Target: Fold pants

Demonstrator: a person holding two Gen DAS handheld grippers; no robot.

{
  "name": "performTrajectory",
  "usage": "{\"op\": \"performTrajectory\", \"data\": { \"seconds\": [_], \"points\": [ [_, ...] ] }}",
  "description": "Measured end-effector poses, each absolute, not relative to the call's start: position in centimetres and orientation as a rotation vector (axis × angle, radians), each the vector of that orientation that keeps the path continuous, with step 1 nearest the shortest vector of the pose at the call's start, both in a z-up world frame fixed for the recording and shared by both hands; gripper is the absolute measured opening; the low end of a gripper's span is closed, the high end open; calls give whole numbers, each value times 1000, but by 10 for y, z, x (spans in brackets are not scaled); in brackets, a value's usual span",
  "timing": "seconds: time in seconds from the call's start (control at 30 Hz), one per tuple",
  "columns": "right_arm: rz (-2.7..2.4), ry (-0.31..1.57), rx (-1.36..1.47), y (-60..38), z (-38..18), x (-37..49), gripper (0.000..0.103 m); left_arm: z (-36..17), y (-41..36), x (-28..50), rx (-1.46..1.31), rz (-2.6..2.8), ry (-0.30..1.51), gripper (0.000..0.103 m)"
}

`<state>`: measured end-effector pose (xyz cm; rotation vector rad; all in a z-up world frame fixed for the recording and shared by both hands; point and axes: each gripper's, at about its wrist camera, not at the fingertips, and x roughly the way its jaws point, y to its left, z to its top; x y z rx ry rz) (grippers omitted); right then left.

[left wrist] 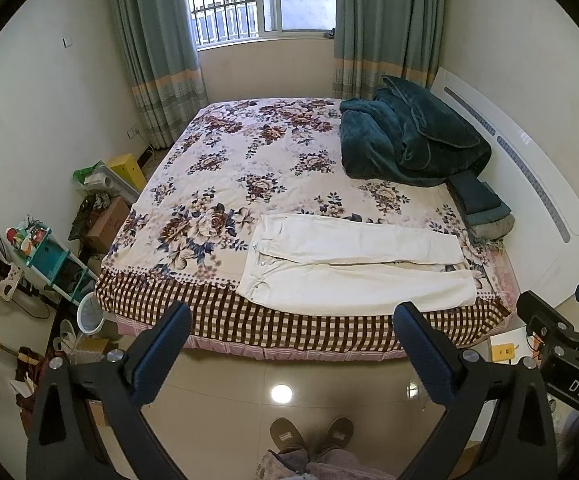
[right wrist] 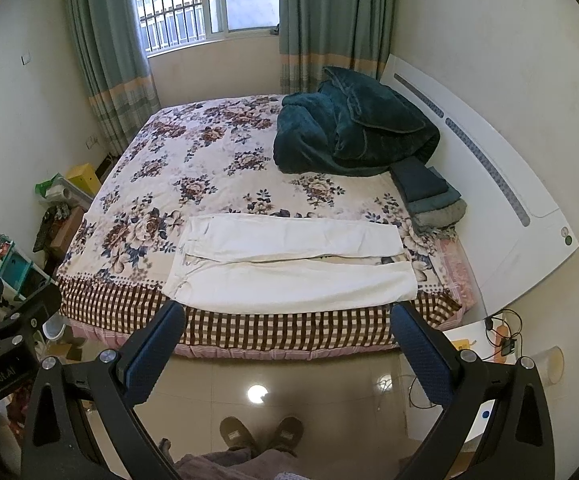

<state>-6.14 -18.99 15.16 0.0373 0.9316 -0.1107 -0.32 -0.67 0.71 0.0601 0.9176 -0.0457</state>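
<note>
With the white pants flat along the bed's near edge, both grippers, left and right, hover empty, jaws apart, and had best pinch matching corners evenly.

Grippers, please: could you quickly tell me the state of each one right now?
Left gripper: open, holding nothing, short of the white pants.
Right gripper: open, holding nothing.

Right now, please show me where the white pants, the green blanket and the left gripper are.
white pants [left wrist: 353, 276]: left wrist view, on the near leg.
green blanket [left wrist: 409, 140]: left wrist view, middle of the heap.
left gripper [left wrist: 291, 320]: left wrist view, midway between its open fingertips.
</note>
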Motion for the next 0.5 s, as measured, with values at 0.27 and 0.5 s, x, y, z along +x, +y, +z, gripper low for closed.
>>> {"op": "performTrajectory", "data": {
  "seconds": [0.27, 0.5],
  "points": [
    [-110, 932, 39, -189, 152, -61, 103, 9, -6, -3, 60, -44, 913, 103],
    [-112, 929, 38, -188, 152, -62, 103, 11, -7, -3, 59, -44, 912, 103]
  ]
}}
